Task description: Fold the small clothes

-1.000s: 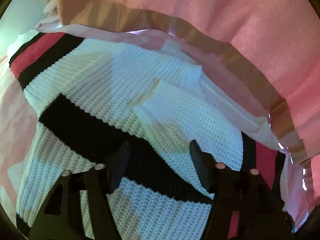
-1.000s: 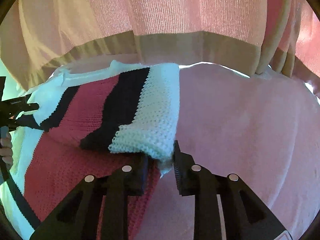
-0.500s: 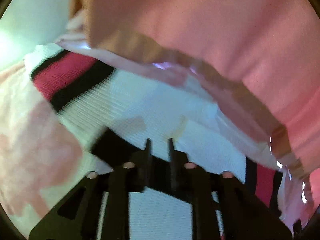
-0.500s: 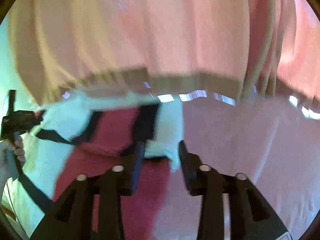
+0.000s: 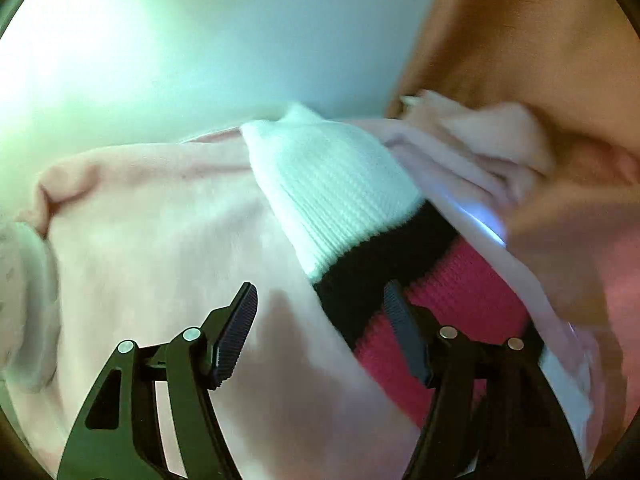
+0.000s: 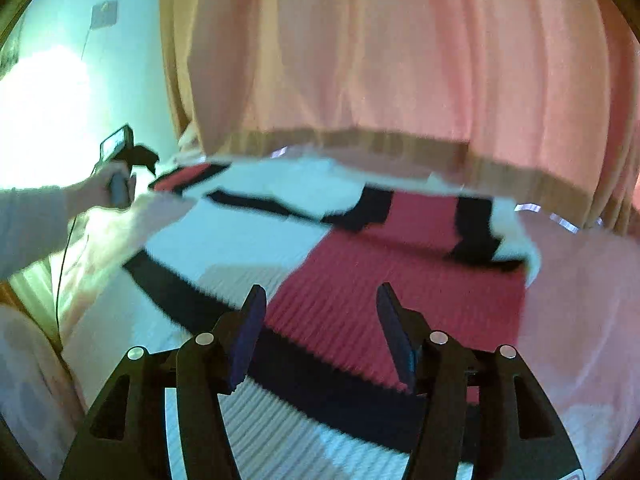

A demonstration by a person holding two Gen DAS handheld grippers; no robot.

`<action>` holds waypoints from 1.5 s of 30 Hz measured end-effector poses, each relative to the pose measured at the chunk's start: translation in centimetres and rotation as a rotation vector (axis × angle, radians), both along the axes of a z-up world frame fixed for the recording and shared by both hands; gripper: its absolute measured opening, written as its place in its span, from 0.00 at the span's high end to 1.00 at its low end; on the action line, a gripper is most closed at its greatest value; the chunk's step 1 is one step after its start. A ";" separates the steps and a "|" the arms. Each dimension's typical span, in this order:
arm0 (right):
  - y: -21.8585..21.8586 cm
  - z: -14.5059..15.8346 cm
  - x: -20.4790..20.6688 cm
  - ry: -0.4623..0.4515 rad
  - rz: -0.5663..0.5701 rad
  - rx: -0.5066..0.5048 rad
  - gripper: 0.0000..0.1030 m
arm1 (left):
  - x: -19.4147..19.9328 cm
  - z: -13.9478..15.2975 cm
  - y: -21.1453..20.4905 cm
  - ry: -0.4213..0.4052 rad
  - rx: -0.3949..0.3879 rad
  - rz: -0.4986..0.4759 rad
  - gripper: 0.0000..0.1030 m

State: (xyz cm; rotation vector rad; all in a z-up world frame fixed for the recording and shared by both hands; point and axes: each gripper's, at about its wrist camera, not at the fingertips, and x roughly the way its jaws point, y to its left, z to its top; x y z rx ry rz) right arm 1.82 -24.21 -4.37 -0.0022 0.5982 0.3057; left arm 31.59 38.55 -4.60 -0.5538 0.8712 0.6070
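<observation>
A knitted sweater (image 6: pixel 360 276) in white, black and red blocks lies flat on a pink blanket. In the right wrist view its two sleeves are folded across the top. My right gripper (image 6: pixel 320 332) is open and empty, hovering over the red block near the sweater's middle. In the left wrist view a white-cuffed sleeve (image 5: pixel 332 196) with black and red bands lies on the blanket; my left gripper (image 5: pixel 320 336) is open and empty, just short of the black band. The left hand and its gripper also show in the right wrist view (image 6: pixel 120 168) at the sweater's far left corner.
The pink blanket (image 5: pixel 160 232) covers the surface. A pink and tan curtain (image 6: pixel 400 60) hangs close behind the sweater. A pale wall (image 5: pixel 200 40) stands at the left, with a bright light patch.
Both grippers have opened and let go of the sweater. The right one pulled back from the folded sleeve; the left one swung left toward the sleeve cuff and blanket edge.
</observation>
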 end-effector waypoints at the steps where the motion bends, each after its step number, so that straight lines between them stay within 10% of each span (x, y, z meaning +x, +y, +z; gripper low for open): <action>1: 0.4 -0.6 0.2 0.014 0.006 -0.011 0.45 | 0.6 -0.5 0.6 0.006 -0.009 0.015 0.39; 5: 1.2 -2.1 1.0 0.051 0.017 -0.030 0.45 | 2.6 -1.2 1.1 0.007 0.045 0.024 0.48; 8: 0.7 -2.4 1.4 0.067 -0.004 -0.014 0.45 | 3.3 -0.9 1.2 -0.022 0.045 -0.013 0.89; 12: 0.1 -2.2 1.5 0.066 -0.031 0.003 0.45 | 3.1 1.4 -0.7 -0.069 0.088 -0.025 0.92; 16: -0.8 -1.0 1.2 0.033 -0.046 0.025 0.45 | 1.8 7.9 -8.2 -0.207 0.169 -0.155 0.93; 22: -2.7 1.8 0.2 -0.022 -0.074 0.082 0.44 | -2.6 17.2 -29.9 -0.396 0.158 -0.579 0.92; 26: -3.8 3.4 -0.7 -0.057 -0.086 0.082 0.41 | -4.6 15.7 -43.5 -0.351 0.116 -0.831 0.88; 30: -4.9 3.4 -0.8 -0.029 -0.110 0.052 0.36 | -5.5 9.5 -52.0 -0.179 0.100 -0.923 0.47; 38: -8.2 2.5 0.6 0.065 -0.169 0.094 0.36 | -9.6 6.5 -43.9 -0.088 0.176 -0.732 0.31; 45: -7.4 4.5 7.8 0.075 -0.182 0.075 0.36 | -6.1 4.3 -34.8 -0.036 -0.021 -0.561 0.31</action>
